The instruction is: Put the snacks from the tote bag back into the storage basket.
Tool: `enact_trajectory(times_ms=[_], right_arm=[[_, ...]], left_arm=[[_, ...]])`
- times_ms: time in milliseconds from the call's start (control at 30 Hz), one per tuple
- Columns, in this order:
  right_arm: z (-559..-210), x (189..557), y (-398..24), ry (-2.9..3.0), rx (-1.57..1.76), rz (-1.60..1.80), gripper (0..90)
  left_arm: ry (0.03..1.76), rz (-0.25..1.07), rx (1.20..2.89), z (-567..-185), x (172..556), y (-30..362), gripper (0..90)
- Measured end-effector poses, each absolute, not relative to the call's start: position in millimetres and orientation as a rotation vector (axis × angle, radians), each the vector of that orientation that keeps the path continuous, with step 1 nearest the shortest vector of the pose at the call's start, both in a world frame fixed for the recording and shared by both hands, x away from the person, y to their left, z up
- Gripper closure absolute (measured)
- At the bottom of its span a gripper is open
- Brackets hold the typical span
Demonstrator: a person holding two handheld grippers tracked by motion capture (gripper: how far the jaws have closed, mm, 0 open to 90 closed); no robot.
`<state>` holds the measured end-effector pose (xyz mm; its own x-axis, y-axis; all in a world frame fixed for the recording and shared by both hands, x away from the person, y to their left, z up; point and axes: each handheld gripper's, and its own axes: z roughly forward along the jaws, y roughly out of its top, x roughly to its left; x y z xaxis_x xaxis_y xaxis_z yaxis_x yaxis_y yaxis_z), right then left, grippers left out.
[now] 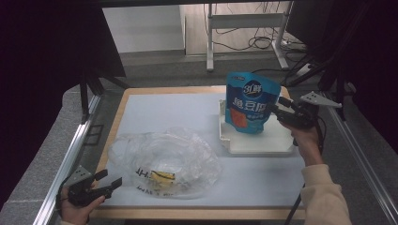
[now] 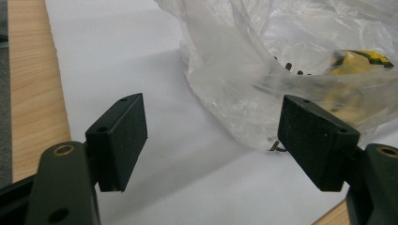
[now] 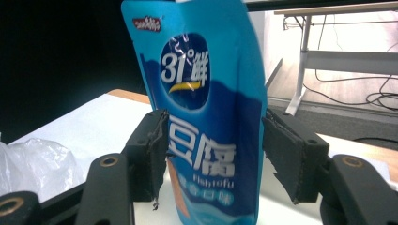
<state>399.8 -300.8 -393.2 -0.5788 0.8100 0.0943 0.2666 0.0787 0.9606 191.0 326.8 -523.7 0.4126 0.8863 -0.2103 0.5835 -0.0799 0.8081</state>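
The blue pouch (image 1: 249,103) is held upright over the white tray (image 1: 277,143), gripped by the right tongs (image 1: 277,111). The left tongs (image 1: 109,180) are held open beside the clear plastic bag (image 1: 164,161) on the bench (image 1: 159,112).

The left gripper (image 2: 213,140) is hanging with its jaws spread wide over the white sheet (image 2: 117,56). A crumpled clear plastic bag (image 2: 263,61) is filling the upper right, a yellow item (image 2: 361,63) showing inside. The wooden table edge (image 2: 33,89) is running down the left.
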Motion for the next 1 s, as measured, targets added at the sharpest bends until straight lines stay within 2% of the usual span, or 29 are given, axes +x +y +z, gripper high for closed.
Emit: enact_trajectory(times_ms=[300,633,1000], right_arm=[[-407.6,379.8,-299.9,1.901,1.079,1.524,39.4],[-432.8,343.0,-263.3,2.047,0.952,1.563,39.2],[-445.1,320.3,-234.9,2.138,0.873,1.584,39.0]], left_arm=[[1.273,0.425,1.774,-523.2,190.6,326.5,24.4],[1.271,0.426,1.777,-523.0,190.2,325.5,24.4],[1.269,0.426,1.777,-522.9,190.0,324.9,24.3]])
